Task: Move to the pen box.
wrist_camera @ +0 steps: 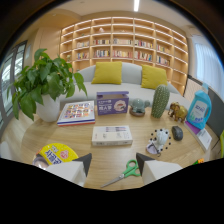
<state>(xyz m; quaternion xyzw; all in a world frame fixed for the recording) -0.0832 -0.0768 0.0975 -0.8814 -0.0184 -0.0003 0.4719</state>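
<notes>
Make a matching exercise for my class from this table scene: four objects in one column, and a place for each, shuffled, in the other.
Objects:
1. scissors
2. white box
3. potted plant
4. blue bottle

Places:
A. standing beside the picture book, on the side away from the purple box
B. at the far side of the table, past the elephant figurine
C. lying between the open gripper fingers
D. mid-table, just ahead of the fingers, in front of the purple box

Pairs: 1-C, 2-D, 3-A, 4-B
</notes>
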